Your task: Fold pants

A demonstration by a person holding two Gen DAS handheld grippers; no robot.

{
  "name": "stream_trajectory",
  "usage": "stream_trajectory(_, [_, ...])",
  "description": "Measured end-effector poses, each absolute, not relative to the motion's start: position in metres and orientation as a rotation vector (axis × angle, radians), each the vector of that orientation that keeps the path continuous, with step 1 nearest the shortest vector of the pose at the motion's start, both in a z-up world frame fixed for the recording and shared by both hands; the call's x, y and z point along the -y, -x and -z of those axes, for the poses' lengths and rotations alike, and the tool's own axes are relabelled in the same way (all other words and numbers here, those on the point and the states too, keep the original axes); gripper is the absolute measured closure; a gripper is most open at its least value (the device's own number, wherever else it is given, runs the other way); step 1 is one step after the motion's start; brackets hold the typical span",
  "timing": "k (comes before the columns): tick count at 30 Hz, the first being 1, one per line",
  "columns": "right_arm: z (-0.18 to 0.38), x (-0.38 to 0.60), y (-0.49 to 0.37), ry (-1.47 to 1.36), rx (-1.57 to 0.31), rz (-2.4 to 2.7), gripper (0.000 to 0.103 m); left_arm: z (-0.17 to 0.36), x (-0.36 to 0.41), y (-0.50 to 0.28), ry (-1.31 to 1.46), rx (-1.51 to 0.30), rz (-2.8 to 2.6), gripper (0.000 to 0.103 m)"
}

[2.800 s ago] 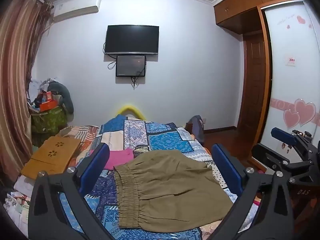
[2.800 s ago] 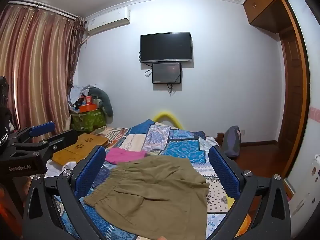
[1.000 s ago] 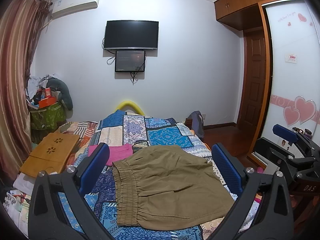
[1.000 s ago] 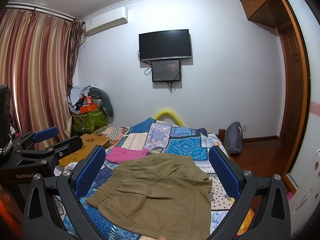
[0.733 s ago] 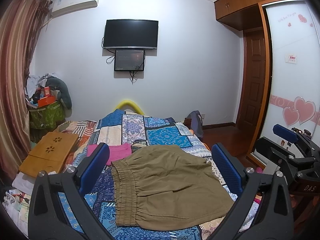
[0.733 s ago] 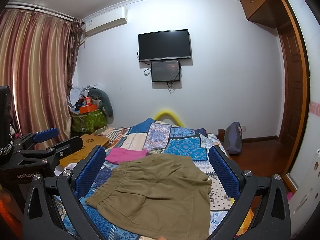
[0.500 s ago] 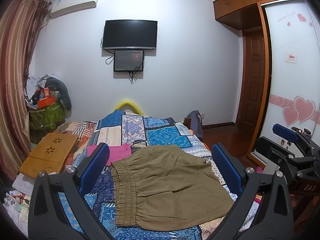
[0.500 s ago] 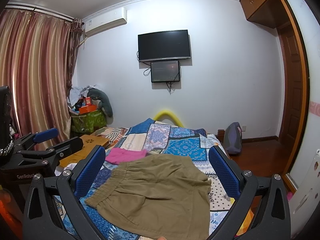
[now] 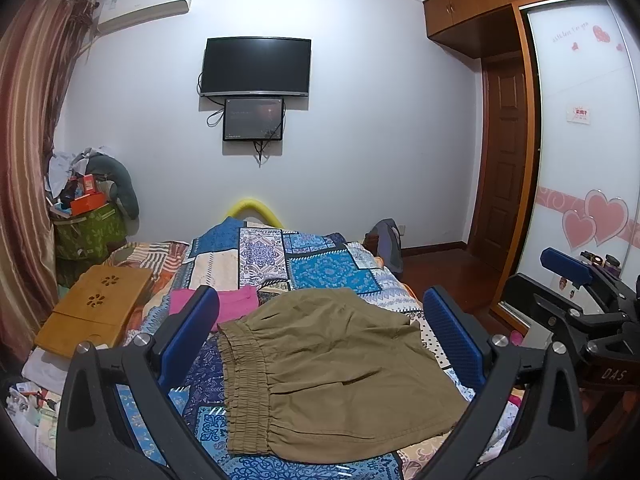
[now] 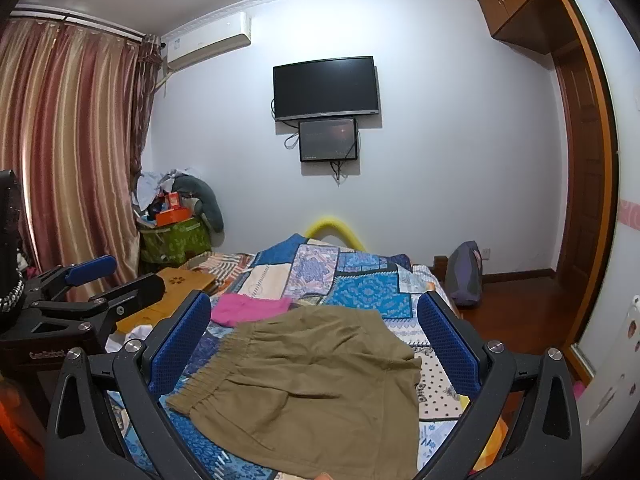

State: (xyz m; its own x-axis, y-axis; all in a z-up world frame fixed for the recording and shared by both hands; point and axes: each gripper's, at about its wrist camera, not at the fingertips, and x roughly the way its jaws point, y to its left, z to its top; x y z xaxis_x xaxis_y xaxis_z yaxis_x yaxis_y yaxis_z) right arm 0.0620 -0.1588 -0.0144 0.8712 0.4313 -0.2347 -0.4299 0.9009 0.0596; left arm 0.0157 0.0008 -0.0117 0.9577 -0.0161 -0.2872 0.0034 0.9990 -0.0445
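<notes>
Left wrist view is showing the pants [image 9: 332,376] lying on the bed [image 9: 332,272]. They are olive green and short, and they are resting on the patchwork blanket. The stretchy waistband [image 9: 244,384] is pointing to the left side and the leg ends are pointing to the right. The pants are looking spread out, with some soft bumps and wrinkles in the cloth. I am not seeing any neat fold in them yet, so I am thinking the folding is only just starting and nearly all of the work is waiting to be done.

The left gripper [image 9: 320,340] is hanging in the air above the pants with its blue fingers [image 9: 192,332] wide apart, and it is gripping nothing. The right gripper [image 10: 314,344] is doing the same thing in its own view: spread wide, hovering over the pants, touching no cloth.

A pink cloth [image 10: 250,308] is lying just beside the far edge of the pants, and a wooden tray [image 9: 94,308] is sitting on the left side of the bed. A TV [image 9: 256,66] is hanging on the far wall.

Someone is going to need to grab an edge next, I am guessing.
</notes>
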Motion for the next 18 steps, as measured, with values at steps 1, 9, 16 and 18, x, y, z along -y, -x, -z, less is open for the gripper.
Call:
stream_trajectory(1, [0.015,0.159,-0.063,-0.006,-0.250,-0.449,0.000,0.012,-0.001,-0.017,0.044,-0.295,0.011,0.000])
stream_trajectory(9, [0.023,0.158,-0.074,-0.012,-0.276,-0.442,0.000,0.021,-0.006,-0.034,0.052,-0.325,0.009,0.000])
stream_trajectory(16, [0.047,0.160,-0.103,0.026,-0.340,-0.405,0.000,0.041,-0.023,-0.071,0.041,-0.398,-0.016,0.000])
stream_trajectory(18, [0.058,0.165,-0.118,0.033,-0.374,-0.402,0.000,0.048,-0.030,-0.084,0.040,-0.435,-0.008,0.000])
